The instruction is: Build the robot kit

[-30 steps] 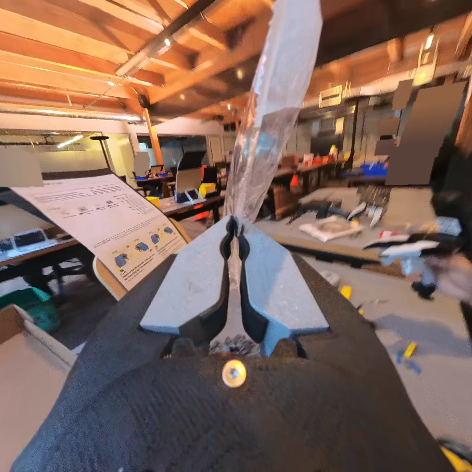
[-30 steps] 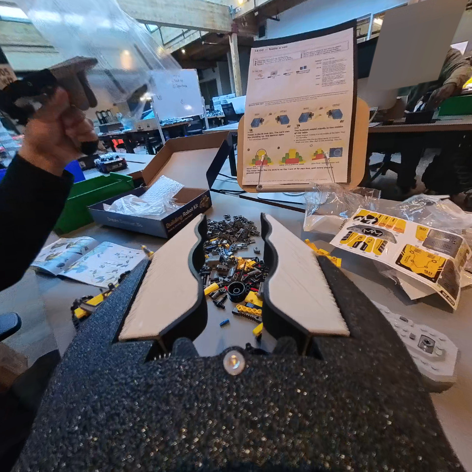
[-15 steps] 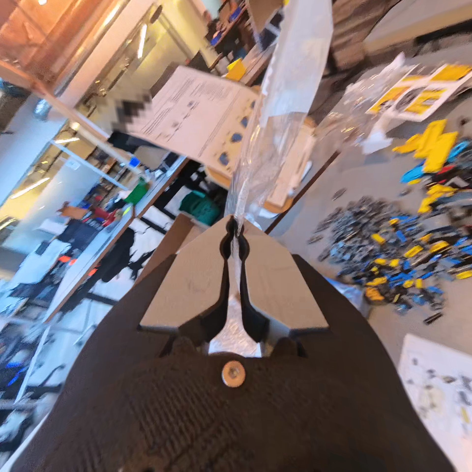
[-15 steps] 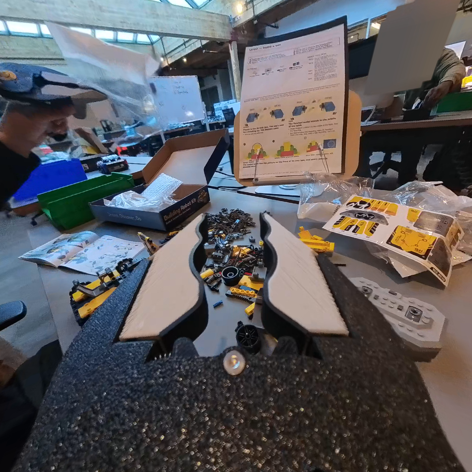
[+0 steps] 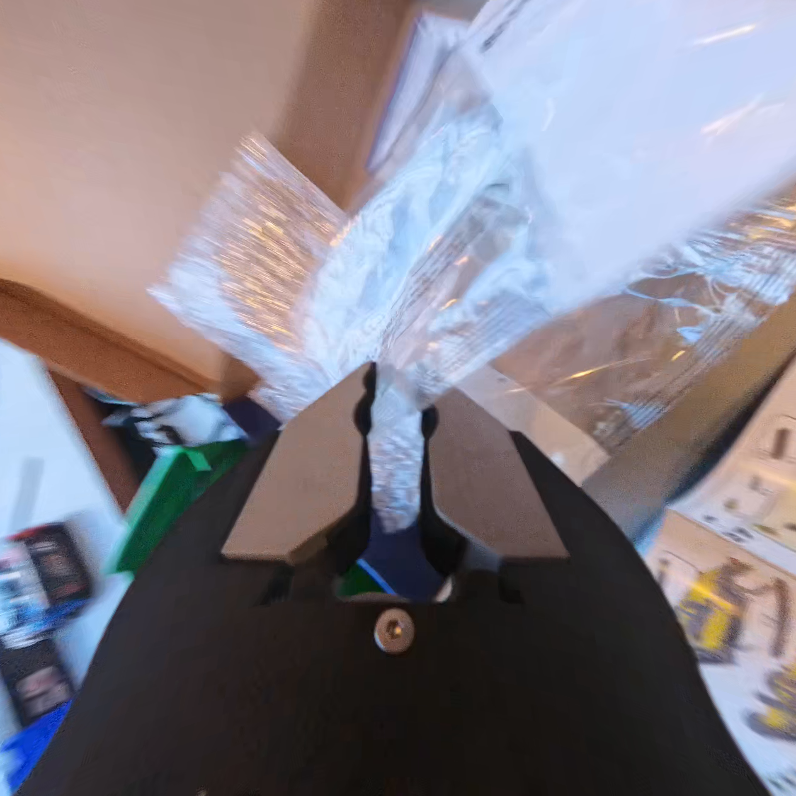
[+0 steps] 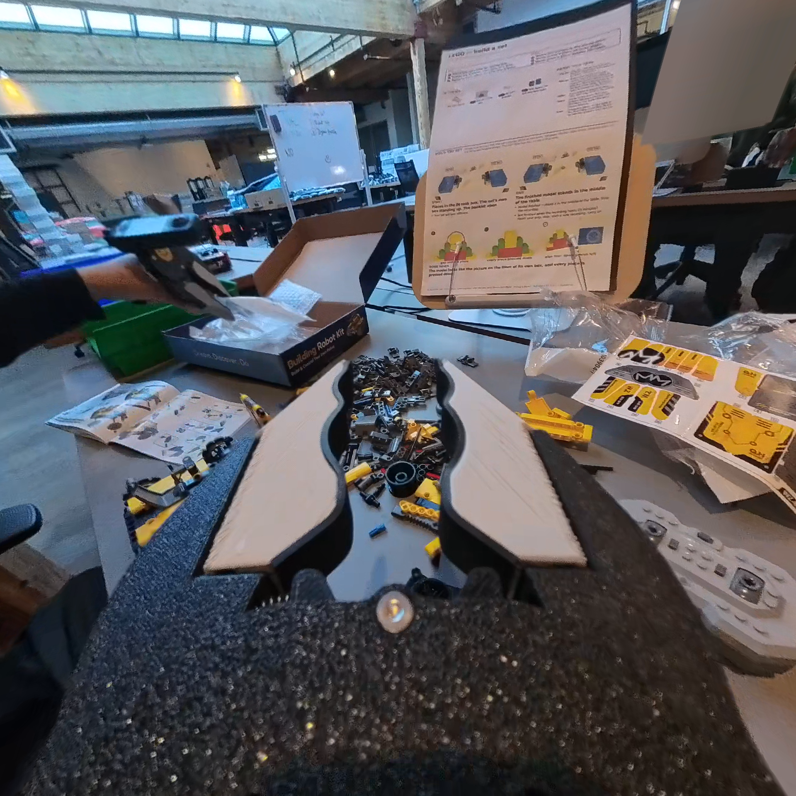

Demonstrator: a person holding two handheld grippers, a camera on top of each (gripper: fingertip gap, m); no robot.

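Note:
My left gripper (image 5: 394,379) is over the open dark-blue cardboard box (image 6: 275,362). Its jaws stand slightly apart, and a clear plastic bag (image 5: 474,258) runs between them and drapes over the right fingertip. From the right wrist view, the left gripper (image 6: 215,301) points down into the box, its tip among crumpled clear bags (image 6: 258,318). My right gripper (image 6: 394,366) is open and empty, hovering over a pile of small black, grey and yellow bricks (image 6: 387,413) on the grey table.
An open booklet (image 6: 150,418) and a partly built yellow model (image 6: 163,491) lie front left. A yellow-black sticker sheet (image 6: 689,400) on bags and a grey plate (image 6: 710,577) lie right. A printed sheet on a stand (image 6: 525,172) stands behind. A green bin (image 6: 125,340) sits left of the box. About 55 cm separates my left fingertips from my right. From the right gripper's tips to the grey plate (image 6: 710,577) is close to 20 cm.
My left gripper swung down from high in the air to the open box, carrying the bag, and its jaws have parted a little. My right gripper stayed open over the brick pile.

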